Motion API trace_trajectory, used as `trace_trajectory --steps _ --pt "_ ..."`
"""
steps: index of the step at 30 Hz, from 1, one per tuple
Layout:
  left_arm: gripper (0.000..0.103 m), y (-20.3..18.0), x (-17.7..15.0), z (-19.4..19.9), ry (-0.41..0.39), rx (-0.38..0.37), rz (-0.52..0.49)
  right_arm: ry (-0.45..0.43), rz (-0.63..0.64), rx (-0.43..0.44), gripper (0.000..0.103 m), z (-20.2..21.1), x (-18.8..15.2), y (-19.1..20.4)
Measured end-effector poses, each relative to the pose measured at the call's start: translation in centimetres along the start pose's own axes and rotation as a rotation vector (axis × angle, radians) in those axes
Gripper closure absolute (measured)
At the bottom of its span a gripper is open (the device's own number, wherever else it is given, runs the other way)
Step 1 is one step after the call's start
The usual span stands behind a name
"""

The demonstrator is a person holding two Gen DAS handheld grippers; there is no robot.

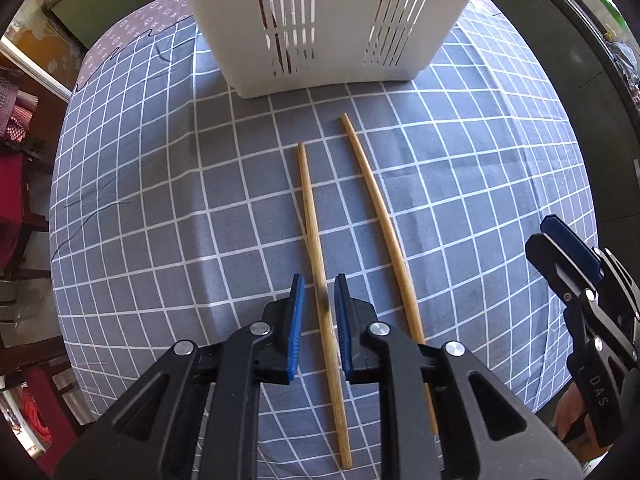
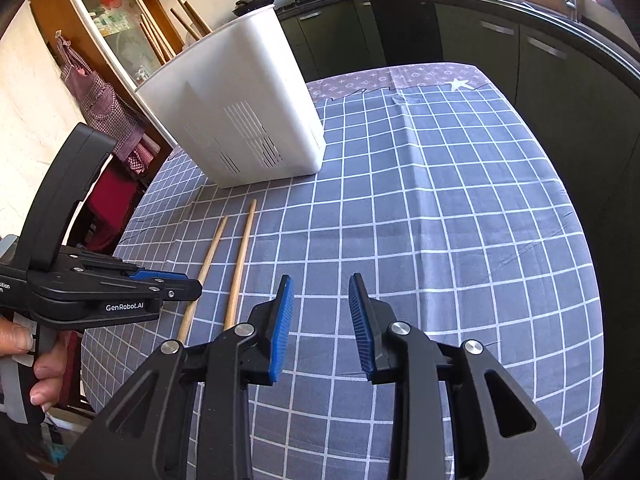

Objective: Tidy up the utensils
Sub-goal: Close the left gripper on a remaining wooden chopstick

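Observation:
Two wooden chopsticks lie side by side on the grey checked tablecloth (image 1: 160,208), pointing toward a white slotted utensil holder (image 1: 320,20). My left gripper (image 1: 319,280) points down over the left chopstick (image 1: 310,200); the stick runs between its blue pads, and a gap shows on the left side. The right chopstick (image 1: 384,220) lies free just beside it. In the right wrist view my right gripper (image 2: 320,292) stands open over bare cloth, right of both chopsticks (image 2: 240,256), with nothing between its fingers. The holder (image 2: 240,120) has several chopsticks (image 2: 188,20) sticking out of its top.
A hand (image 2: 40,360) holds the left gripper (image 2: 192,284) at the table's left edge. The right gripper (image 1: 544,232) shows at the cloth's right edge. Dark kitchen cabinets (image 2: 520,48) stand beyond the table, and chairs with red fabric (image 1: 16,200) to its left.

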State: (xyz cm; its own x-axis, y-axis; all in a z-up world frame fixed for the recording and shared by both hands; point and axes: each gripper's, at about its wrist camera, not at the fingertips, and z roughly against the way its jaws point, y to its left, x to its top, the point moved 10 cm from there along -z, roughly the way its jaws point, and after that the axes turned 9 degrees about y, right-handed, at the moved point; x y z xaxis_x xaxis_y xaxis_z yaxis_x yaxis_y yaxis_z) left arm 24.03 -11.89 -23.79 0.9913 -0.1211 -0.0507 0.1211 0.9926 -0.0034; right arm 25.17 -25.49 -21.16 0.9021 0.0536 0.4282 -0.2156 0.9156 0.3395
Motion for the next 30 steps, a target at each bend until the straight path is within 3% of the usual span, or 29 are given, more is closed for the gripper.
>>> trace_trajectory --steps 9,13,20,30 --pt "0.089 -1.4 1.1 -1.2 0.018 0.035 0.015 0.001 -0.023 0.029 0.074 -0.1 -0.4 -0.6" --pt "0.095 -1.0 1.6 -1.1 0.030 0.024 0.013 -0.001 -0.028 0.040 0.074 0.1 -0.6 -0.6" --pt "0.096 -0.5 2.0 -0.8 0.031 0.012 0.021 -0.005 -0.032 0.047 0.074 0.4 -0.7 -0.6" --pt "0.096 1.0 0.2 6.0 -0.121 -0.003 -0.019 -0.008 -0.038 0.047 0.074 0.5 -0.6 -0.6"
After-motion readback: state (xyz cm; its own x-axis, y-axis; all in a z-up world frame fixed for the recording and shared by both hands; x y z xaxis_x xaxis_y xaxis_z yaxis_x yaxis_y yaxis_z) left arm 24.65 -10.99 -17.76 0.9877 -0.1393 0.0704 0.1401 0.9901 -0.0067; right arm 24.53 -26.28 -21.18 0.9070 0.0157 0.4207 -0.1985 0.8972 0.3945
